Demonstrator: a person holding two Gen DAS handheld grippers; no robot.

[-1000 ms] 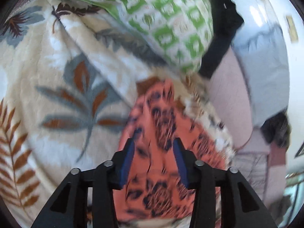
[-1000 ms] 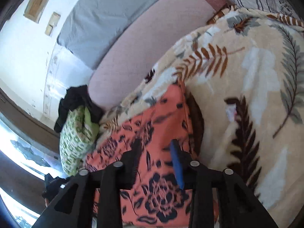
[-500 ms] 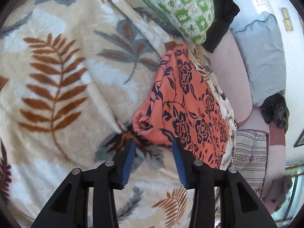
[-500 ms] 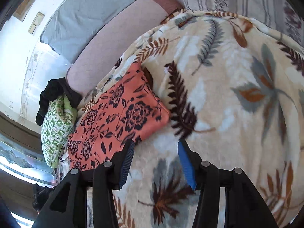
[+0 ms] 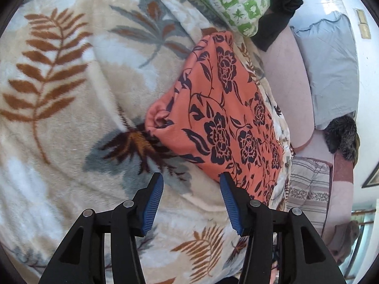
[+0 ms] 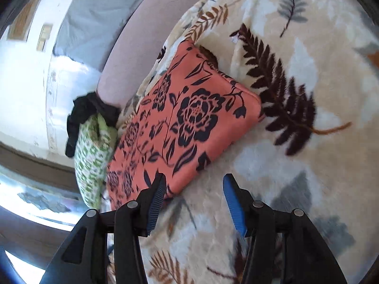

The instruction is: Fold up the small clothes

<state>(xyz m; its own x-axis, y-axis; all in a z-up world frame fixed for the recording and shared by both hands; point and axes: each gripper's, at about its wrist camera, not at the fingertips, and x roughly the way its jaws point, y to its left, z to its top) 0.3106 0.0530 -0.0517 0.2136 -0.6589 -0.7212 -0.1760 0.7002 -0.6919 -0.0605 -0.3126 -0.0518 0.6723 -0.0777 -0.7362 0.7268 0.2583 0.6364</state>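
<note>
Lying folded into a flat rectangle on the leaf-patterned blanket, an orange cloth with dark flowers is seen near the blanket's edge, next to a pink cushion. In the right wrist view the same orange cloth lies with one corner against a dark fern print on the blanket. Just beyond its far end a green-and-white patterned bundle is found, with a black garment beside it. A grey pillow is propped behind the pink cushion. The left gripper is held above the blanket by the cloth's near edge, its jaws opening with nothing between them. The right gripper is held likewise, its jaws parted about halfway and empty, one finger overlapping the cloth's near corner in the picture.
</note>
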